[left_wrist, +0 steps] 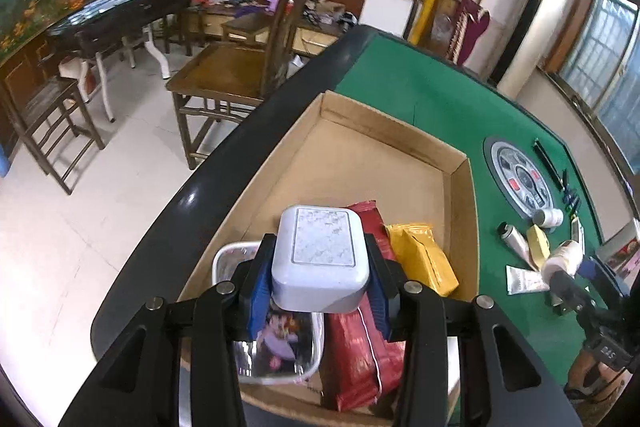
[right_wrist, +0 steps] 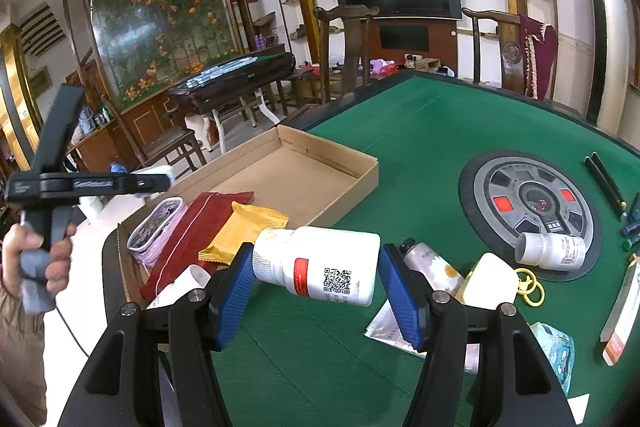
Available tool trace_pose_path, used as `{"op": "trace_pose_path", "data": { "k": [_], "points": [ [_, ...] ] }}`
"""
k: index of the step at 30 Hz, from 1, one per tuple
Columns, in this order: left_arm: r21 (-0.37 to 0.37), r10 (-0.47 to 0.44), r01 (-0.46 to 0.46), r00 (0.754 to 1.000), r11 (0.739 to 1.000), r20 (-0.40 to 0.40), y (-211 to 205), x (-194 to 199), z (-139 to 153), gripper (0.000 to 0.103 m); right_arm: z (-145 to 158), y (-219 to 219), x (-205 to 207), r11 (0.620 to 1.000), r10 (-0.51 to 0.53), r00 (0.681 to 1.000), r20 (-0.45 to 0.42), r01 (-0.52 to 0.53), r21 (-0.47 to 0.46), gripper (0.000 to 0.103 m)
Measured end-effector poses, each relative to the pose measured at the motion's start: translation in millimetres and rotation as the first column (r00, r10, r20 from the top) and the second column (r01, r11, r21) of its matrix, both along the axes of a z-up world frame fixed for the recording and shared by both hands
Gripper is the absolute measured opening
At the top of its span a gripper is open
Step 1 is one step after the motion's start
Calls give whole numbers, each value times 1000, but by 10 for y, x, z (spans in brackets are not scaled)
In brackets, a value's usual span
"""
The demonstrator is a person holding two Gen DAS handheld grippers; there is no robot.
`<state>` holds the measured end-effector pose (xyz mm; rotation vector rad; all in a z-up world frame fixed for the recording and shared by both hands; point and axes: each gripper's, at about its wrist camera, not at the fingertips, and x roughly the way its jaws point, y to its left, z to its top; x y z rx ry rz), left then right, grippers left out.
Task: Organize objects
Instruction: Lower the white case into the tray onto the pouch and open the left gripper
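Green felt covers the counter (right_wrist: pixel 400 131), which has a dark rim and a round grey control panel (right_wrist: pixel 530 211) set into its middle. Behind it stand wooden chairs, a dark television and a large flower mural.

At the counter's left edge lies a shallow cardboard box (left_wrist: pixel 460 187). Its near end holds a clear pouch with a purple print (left_wrist: pixel 276 343), a dark red packet (left_wrist: pixel 356 347) and a yellow packet (left_wrist: pixel 424 259); the far end is bare.

Above those packets, the left gripper (left_wrist: pixel 318 267) clamps a pale grey rounded case (left_wrist: pixel 320 259) between its blue pads, hiding much of the pouch and red packet beneath. A hand (right_wrist: pixel 28 267) grips its handle.

Over the felt near the box, the right gripper (right_wrist: pixel 316 279) holds a white pill bottle (right_wrist: pixel 320 267) sideways, end to end, with a QR code label showing.

Loose items crowd the felt beyond: a second white bottle (right_wrist: pixel 552 249), a floral tube (right_wrist: pixel 432 263), a cream case (right_wrist: pixel 492 279) with yellow rings, and dark pens (right_wrist: pixel 604 183). Objects at the right edge are cut off and hard to identify.
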<state>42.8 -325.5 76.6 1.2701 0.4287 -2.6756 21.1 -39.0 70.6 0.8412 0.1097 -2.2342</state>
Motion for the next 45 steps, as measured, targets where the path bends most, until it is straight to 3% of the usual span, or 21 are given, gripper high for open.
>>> {"op": "trace_pose_path", "data": {
  "k": [6,17,26,30,38,45],
  "points": [
    [17,-19,19,1000,1000,22,-64,-295,-118,40,-18,-14,6,1000,-2,1000,3,2,4,67],
    [-52,-8,12,997,999,79,-159,-685,-412,40,-67,-55,2,1000,3,1000,12,-3,14,67],
    [-93,-15,25,994,995,110,-127,-546,-469,39,-86,-137,10,1000,16,1000,17,-16,18,67],
    [-58,-2,9,994,998,107,-187,-491,-457,39,-57,-198,6,999,26,1000,9,-26,23,67],
    [-61,8,-2,995,998,103,-186,-395,-463,40,39,-459,-49,997,76,997,-10,-76,22,67],
    [-104,7,2,996,995,86,-152,-278,-444,42,-38,-867,-344,990,134,989,55,-136,31,67]
  ]
}}
